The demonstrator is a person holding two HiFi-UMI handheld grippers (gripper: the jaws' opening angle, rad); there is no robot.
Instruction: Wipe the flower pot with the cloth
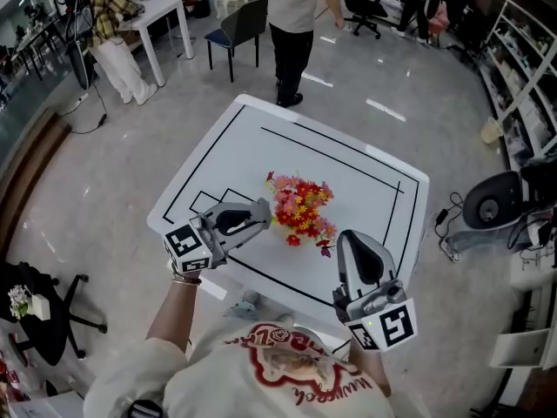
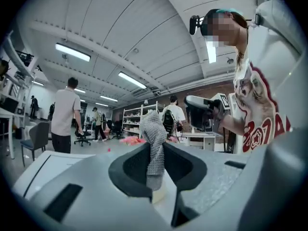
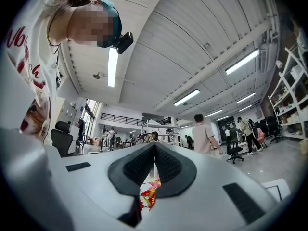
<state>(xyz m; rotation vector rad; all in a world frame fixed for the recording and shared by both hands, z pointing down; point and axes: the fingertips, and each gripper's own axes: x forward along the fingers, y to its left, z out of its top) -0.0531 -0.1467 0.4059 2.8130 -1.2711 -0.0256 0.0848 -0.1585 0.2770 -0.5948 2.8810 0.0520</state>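
Here, red flowers [image 1: 301, 209] hide their pot.

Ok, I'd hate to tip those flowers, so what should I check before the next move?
1. Cloth gripped by left claw: ok, pinched in its jaws.
2. Right claw free: ok, shut on nothing.
3. Flowers standing on the table: ok.
4. Pot visible: cannot tell, blooms hide it.
5. Cloth on the flowers: not ok, apart.
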